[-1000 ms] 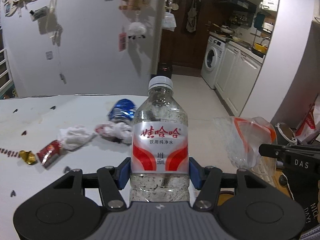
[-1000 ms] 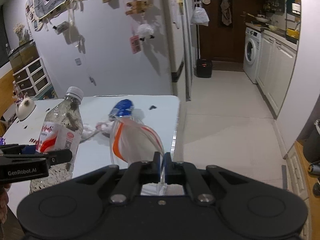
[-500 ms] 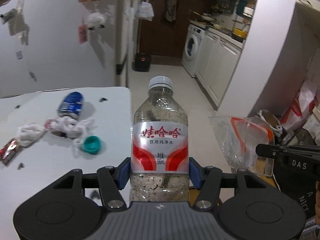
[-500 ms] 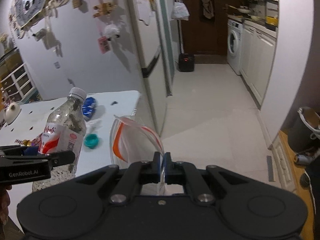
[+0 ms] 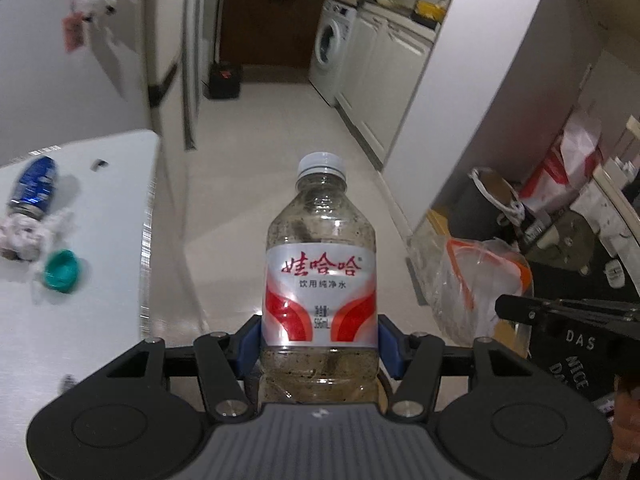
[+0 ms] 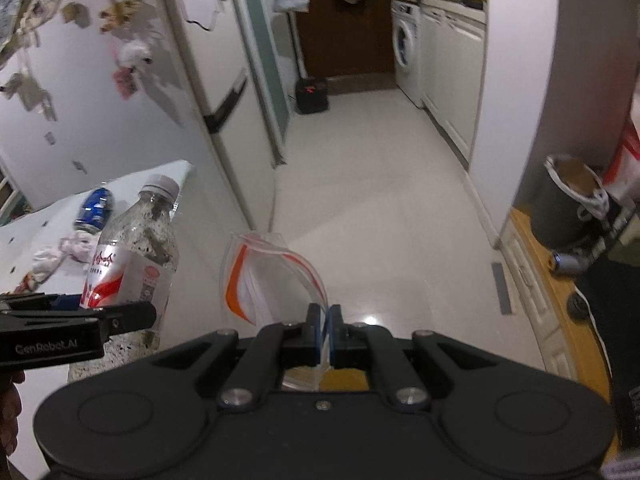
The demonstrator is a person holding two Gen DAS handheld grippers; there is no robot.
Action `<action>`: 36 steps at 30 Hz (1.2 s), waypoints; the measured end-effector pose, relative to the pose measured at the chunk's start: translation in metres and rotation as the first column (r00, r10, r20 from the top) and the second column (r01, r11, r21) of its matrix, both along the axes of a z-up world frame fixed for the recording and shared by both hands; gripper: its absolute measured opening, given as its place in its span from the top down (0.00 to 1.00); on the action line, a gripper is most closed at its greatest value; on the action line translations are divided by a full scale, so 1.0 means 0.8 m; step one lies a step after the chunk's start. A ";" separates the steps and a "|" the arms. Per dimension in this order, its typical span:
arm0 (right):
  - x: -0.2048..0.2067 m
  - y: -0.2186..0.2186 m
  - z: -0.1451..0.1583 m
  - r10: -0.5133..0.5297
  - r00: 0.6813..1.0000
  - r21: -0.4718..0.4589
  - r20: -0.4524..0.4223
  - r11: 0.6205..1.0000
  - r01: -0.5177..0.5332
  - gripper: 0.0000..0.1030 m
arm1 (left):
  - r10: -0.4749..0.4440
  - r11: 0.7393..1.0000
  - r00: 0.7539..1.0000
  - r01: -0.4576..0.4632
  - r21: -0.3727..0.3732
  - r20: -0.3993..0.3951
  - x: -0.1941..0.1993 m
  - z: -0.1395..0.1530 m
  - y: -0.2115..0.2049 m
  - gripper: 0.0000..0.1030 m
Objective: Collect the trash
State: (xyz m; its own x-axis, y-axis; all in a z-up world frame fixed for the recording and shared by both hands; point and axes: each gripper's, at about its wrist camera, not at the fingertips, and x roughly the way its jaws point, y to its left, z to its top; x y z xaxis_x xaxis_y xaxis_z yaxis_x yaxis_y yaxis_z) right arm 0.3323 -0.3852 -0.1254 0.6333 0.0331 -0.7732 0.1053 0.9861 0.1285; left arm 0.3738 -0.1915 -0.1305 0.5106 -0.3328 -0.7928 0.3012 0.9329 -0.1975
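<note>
A: While the left gripper (image 5: 319, 338) clamps the upright bottle (image 5: 320, 280) off the table (image 5: 100, 328), where's the bag (image 6: 272, 276)?

B: To the bottle's right, its edge pinched in the closed right gripper (image 6: 324, 320), mouth upward. The bottle likely goes rightward, base-first.

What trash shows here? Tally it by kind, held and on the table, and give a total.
Clear plastic water bottle with red-and-white label: 1
Clear plastic zip bag with orange stripe: 1
Crushed blue drink can: 1
Crumpled white tissue wad: 1
Teal plastic cap: 1
Total: 5
</note>
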 end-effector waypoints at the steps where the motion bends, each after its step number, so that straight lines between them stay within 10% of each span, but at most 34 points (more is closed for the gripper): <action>1: 0.000 -0.006 -0.007 -0.011 1.000 0.001 -0.012 1.000 0.011 0.96 | -0.007 1.000 1.000 0.006 -0.004 -0.012 0.003 -0.007 -0.005 0.43; 11: 0.008 -0.051 -0.083 -0.116 0.982 0.011 -0.149 0.993 0.119 0.96 | -0.080 0.997 0.970 0.078 -0.014 -0.228 0.032 -0.111 -0.060 0.43; 22: 0.025 -0.072 -0.204 -0.180 0.944 0.097 -0.277 0.972 0.214 0.96 | -0.059 0.995 0.838 0.091 0.032 -0.543 0.062 -0.269 -0.073 0.43; 28: 0.033 -0.064 -0.287 -0.192 0.909 0.132 -0.371 0.958 0.256 0.96 | -0.047 0.993 0.786 0.103 0.056 -0.617 0.083 -0.339 -0.078 0.42; 36: 0.057 -0.053 -0.377 -0.167 0.877 0.134 -0.451 0.959 0.251 0.96 | -0.034 0.992 0.779 0.104 0.076 -0.626 0.107 -0.392 -0.090 0.42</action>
State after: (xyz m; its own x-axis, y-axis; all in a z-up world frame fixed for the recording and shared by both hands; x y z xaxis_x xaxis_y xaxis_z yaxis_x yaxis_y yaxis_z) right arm 0.3775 -0.4277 -0.4271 0.2470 0.1041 -0.9634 0.3925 0.8983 0.1977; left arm 0.4595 -0.2637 -0.4443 -0.1264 -0.2483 -0.9604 0.2099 0.9396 -0.2705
